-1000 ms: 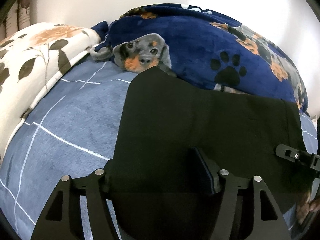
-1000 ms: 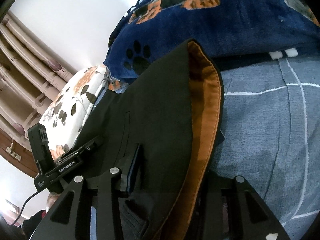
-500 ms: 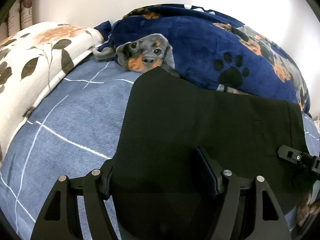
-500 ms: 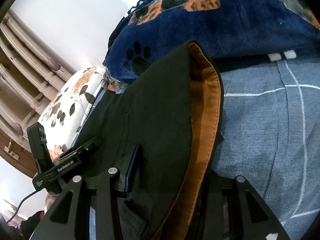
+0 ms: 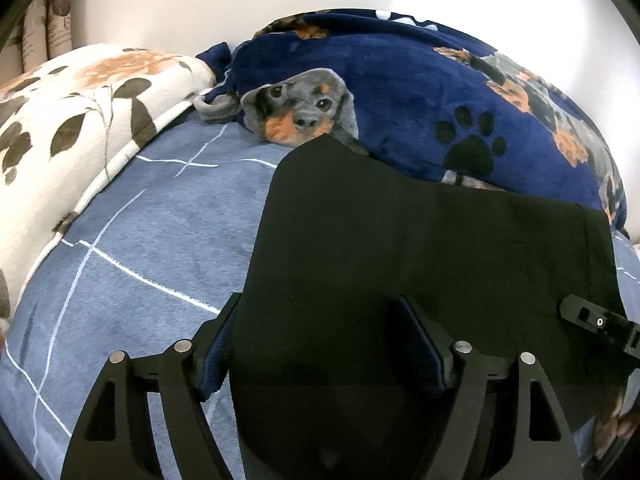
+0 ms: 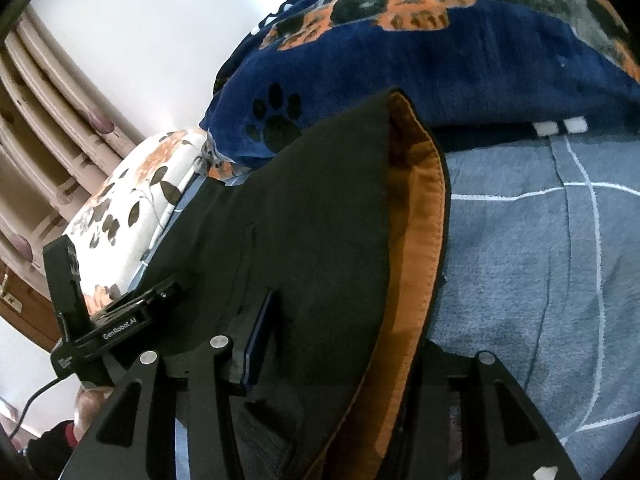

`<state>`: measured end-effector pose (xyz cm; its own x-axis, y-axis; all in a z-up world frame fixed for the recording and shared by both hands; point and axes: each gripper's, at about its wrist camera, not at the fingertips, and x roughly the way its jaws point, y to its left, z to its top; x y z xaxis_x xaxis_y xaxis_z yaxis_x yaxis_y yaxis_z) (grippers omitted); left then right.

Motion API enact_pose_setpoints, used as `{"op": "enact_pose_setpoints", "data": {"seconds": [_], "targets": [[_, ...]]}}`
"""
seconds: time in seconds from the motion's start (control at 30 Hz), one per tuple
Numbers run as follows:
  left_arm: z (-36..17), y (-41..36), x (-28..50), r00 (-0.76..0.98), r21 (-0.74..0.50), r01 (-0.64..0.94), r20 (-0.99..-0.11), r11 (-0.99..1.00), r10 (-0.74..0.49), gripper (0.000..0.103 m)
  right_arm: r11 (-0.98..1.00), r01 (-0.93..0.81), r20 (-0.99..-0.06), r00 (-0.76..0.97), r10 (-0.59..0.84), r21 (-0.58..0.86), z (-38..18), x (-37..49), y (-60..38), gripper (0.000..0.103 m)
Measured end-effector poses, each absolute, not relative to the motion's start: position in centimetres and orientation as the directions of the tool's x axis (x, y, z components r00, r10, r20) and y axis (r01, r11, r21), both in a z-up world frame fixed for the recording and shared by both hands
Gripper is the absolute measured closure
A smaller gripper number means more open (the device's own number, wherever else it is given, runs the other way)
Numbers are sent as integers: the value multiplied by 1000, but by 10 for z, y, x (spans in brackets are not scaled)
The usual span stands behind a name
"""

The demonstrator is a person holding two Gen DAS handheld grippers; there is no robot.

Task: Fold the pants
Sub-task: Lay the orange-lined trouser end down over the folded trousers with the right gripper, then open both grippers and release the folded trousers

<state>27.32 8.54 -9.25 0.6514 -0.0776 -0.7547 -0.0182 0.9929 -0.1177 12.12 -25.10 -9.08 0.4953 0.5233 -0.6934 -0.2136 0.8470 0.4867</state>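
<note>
Black pants [image 5: 420, 248] lie spread on a blue-grey bedsheet [image 5: 152, 240] with thin white grid lines; the far edge of the cloth reaches the navy fleece blanket [image 5: 400, 92]

Hidden or cut off: near end of the pants drapes over the camera in both wrist views, covering the gap between the fingers. Left gripper [image 5: 320, 340]: both dark-blue pads show, set wide apart, black cloth filling the space between them; whether they bear on the fabric cannot be told. Right gripper [image 6: 340, 344]: only the left pad edge shows, the right finger buried under cloth; jaw state cannot be told. The other gripper's body crosses the left edge of the right view, its tip at the right edge of the left view

Materials: pants matte, smooth, with an orange lining [image 6: 412, 240] stitched along a turned-up edge. Blanket plush, printed with a dachshund face [image 5: 300, 112], paw prints and orange patches. Cream quilt [image 5: 72, 128], floral, padded, at the sheet's left side. Pleated curtain [image 6: 36, 128] behind, blurred
</note>
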Motion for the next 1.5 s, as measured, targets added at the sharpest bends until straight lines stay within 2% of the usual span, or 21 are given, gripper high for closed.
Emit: {"op": "enact_pose_setpoints", "data": {"seconds": [0.17, 0.57, 0.6, 0.83, 1.07, 1.17, 1.37, 1.5], "targets": [[-93, 85, 273, 651, -107, -32, -757, 994, -61, 22, 868, -222, -706, 510, 491, 444, -89, 119, -246, 55], [-93, 86, 271, 646, -92, -70, -763, 993, -25, 14, 915, -209, -724, 561, 402, 346, -84, 110, -237, 30], [-92, 86, 271, 647, -87, -74, -763, 993, -19, 13, 924, -193, -724, 576, 379, 330, -83, 108, -238, 26], [-88, 80, 262, 662, -20, -84, -748, 996, 41, 13, 955, -130, -714, 638, 287, 268, -70, 90, -242, 24], [-74, 73, 238, 695, 86, -114, -705, 990, 141, 13, 955, -149, -685, 669, 288, 256, -46, 51, -240, 19], [-63, 70, 223, 712, 125, -130, -679, 984, 180, 8, 947, -164, -669, 675, 311, 276, -35, 38, -239, 17], [-40, 62, 195, 749, 177, -123, -629, 977, 208, 6, 939, -191, -655, 676, 337, 286, -18, 18, -229, 14], [-18, 60, 174, 787, 140, -110, -592, 984, 173, 3, 934, -202, -645, 679, 350, 295, -10, 4, -225, 14]]}}
